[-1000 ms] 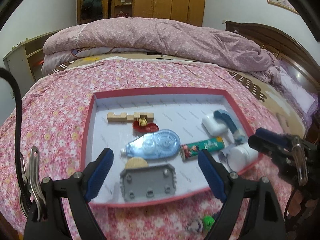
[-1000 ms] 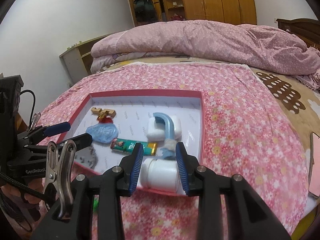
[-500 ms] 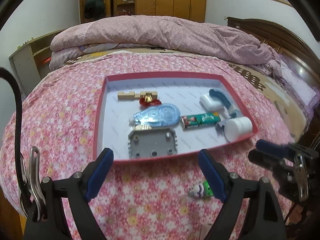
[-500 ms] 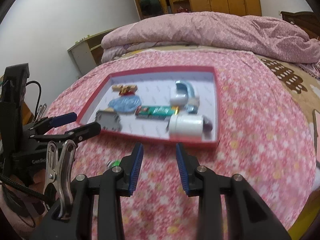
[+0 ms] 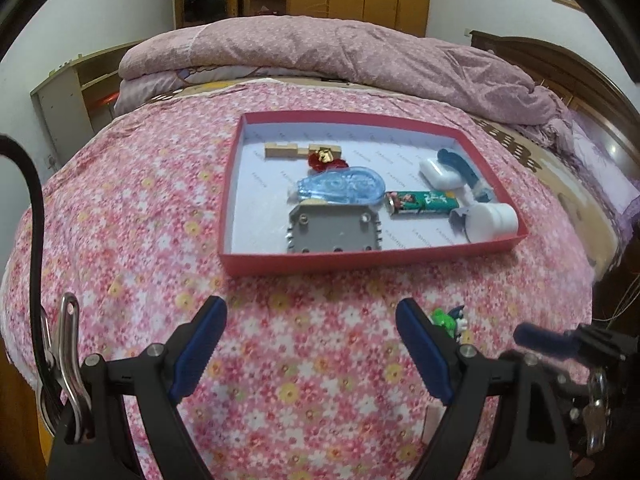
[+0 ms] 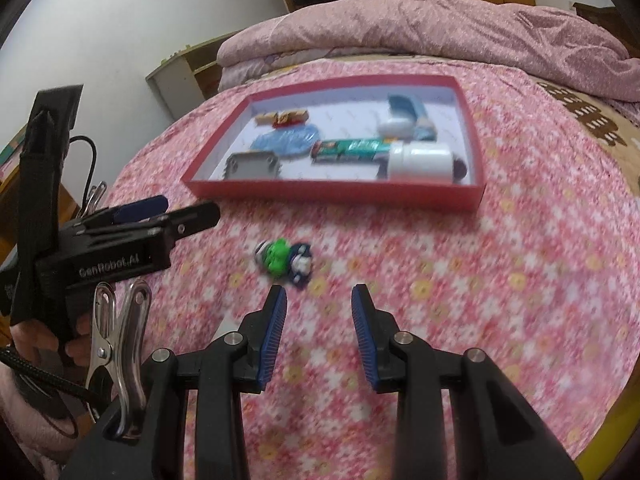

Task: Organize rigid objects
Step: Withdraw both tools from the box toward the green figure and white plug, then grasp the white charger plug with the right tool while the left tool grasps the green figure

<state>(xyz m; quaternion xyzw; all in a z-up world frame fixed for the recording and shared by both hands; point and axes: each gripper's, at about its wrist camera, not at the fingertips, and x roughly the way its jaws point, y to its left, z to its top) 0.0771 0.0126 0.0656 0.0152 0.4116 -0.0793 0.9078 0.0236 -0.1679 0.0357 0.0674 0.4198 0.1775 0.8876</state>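
While most items already lie in the red box [image 6: 336,192], a small green toy [image 6: 282,262] at its 7 o'clock waits on the bedspread [image 6: 480,300], with the left tongs [image 5: 310,344] wide and the right tongs [image 6: 319,322] narrower, both empty.

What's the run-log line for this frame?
left tool: open, empty | right tool: open, empty | small toy: on bedspread, outside red tray | white bottle: in tray

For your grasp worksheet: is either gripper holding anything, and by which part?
Nothing is held. Left gripper and right gripper are both empty above the bedspread.
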